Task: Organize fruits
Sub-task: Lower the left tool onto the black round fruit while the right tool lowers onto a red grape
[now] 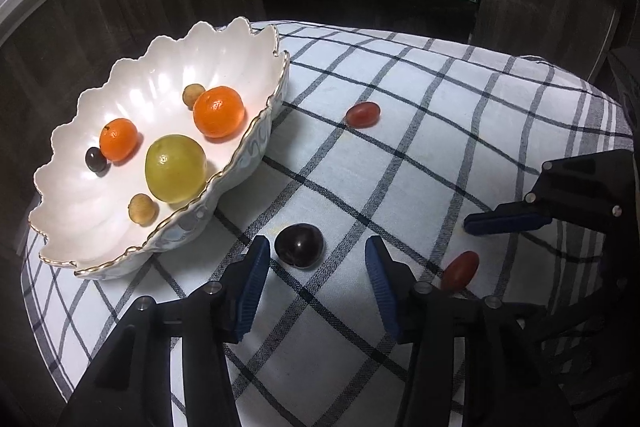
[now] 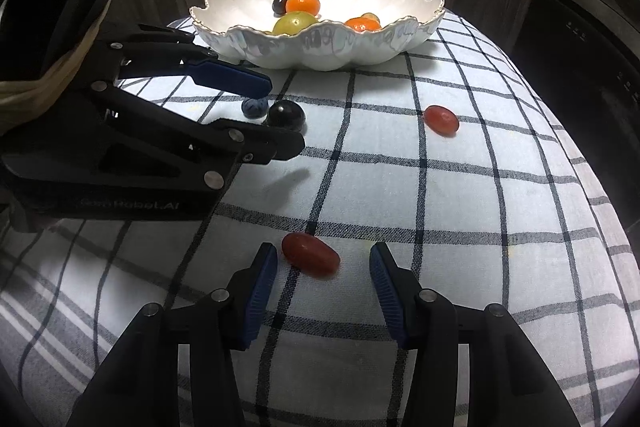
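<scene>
From the left wrist camera, the left gripper (image 1: 316, 259) points down at a checked tablecloth (image 1: 400, 155), its 2 blue pads apart with a dark plum (image 1: 299, 246) lying on the cloth between them, close to the left pad; neither pad presses on it. A white scalloped bowl (image 1: 224, 39) sits to the left, holding 2 oranges (image 1: 218, 111), a green fruit (image 1: 176, 174), a small dark fruit (image 1: 96, 159) and 2 small tan fruits (image 1: 141, 209). 1 red grape (image 1: 362, 114) lies out on the cloth; another red grape (image 1: 460, 271) lies beside the right pad, near the right gripper (image 1: 508, 219). From the right wrist camera, the right gripper (image 2: 323, 265) has its pads apart around that second grape (image 2: 310, 254), which touches neither. The left gripper (image 2: 276, 119) straddles the plum (image 2: 285, 115), with a blueberry (image 2: 254, 107) just beside it. The bowl (image 2: 320, 47) stands beyond.
</scene>
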The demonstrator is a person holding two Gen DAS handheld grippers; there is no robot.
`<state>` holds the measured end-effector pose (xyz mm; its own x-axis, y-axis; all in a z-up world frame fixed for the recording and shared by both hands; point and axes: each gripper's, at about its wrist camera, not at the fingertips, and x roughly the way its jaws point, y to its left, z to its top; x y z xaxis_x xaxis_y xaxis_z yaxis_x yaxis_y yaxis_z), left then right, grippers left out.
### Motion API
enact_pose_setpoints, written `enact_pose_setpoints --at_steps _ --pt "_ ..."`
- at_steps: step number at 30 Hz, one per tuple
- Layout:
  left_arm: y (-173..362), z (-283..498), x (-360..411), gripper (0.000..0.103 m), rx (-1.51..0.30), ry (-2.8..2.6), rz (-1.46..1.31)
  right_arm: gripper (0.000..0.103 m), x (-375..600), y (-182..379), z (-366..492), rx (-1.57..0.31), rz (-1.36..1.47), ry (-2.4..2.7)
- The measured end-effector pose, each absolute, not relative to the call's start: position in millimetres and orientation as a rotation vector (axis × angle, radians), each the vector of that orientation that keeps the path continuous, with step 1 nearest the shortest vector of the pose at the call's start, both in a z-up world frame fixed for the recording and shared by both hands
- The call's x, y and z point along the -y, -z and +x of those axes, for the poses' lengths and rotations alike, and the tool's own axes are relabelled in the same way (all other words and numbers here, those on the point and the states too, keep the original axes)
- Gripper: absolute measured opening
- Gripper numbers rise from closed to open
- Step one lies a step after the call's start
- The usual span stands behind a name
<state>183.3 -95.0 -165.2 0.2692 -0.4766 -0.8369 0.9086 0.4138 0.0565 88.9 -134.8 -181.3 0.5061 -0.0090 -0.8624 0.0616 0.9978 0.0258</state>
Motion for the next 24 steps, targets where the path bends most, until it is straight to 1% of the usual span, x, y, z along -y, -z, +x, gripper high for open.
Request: enact_pose_setpoints --at_steps 7,12,16,19,23,24 --pt "170 184 98 0.049 -0.842 1.052 0.629 0.048 137 182 89 -1.032 0.057 0.06" --pt "174 187 100 0.049 -0.844 1.053 0.635 0.041 139 181 91 -1.024 0.066 0.072" --pt "175 189 100 0.049 -0.843 1.051 0.638 0.037 140 181 91 -1.019 0.07 0.077" --pt "176 191 101 0.049 -0.844 1.041 0.635 0.03 140 181 93 -1.017 0.07 0.075" --pt "177 192 101 0.049 -0.846 1.032 0.628 0.028 139 181 93 -1.015 0.07 0.073" --pt "178 192 102 0.049 -0.846 1.031 0.629 0.026 138 180 93 -1.015 0.071 0.074"
